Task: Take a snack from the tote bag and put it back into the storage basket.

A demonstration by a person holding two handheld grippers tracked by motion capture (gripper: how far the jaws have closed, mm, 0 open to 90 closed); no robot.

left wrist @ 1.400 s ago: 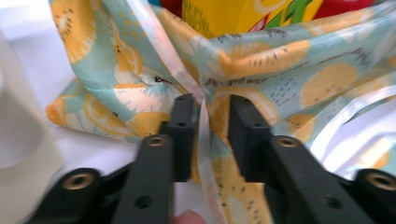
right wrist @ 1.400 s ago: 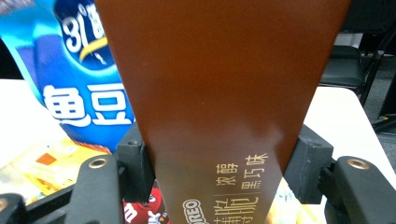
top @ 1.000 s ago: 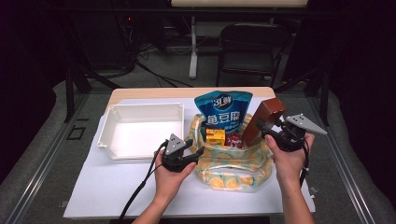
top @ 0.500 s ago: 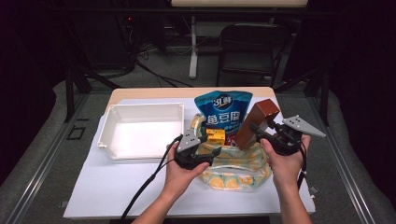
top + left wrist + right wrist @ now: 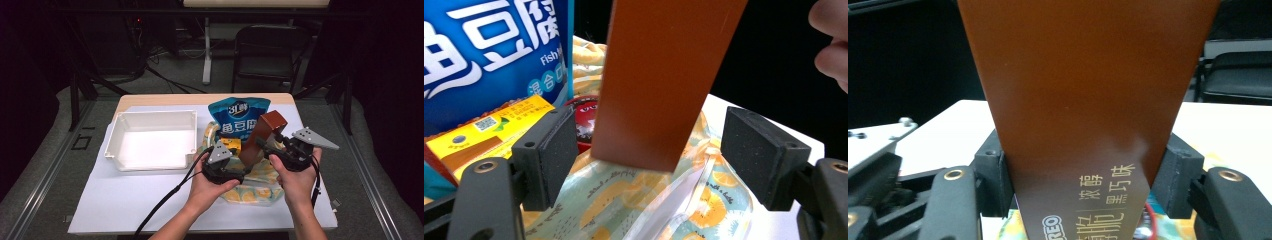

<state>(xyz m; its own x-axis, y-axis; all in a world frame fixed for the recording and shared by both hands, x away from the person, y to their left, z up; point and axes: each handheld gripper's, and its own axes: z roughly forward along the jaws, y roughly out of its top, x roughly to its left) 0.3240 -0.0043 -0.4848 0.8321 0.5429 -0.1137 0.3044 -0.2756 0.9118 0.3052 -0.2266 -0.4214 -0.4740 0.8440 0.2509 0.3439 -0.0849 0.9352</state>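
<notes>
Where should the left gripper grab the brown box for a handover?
At the free lower end of the brown box, jaws across its narrow width. The right gripper is clamped higher up, holding the box tilted above the bag. The left gripper is open and already straddles that lower end, so close from there.

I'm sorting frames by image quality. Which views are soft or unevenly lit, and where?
High view: white tray and table lit, room behind dark. Left gripper view: brown box and blue bag slightly soft, black beyond. Right gripper view: the box, close to the lens, is blurred, with a faint sheen; its gold lettering is readable.
</notes>
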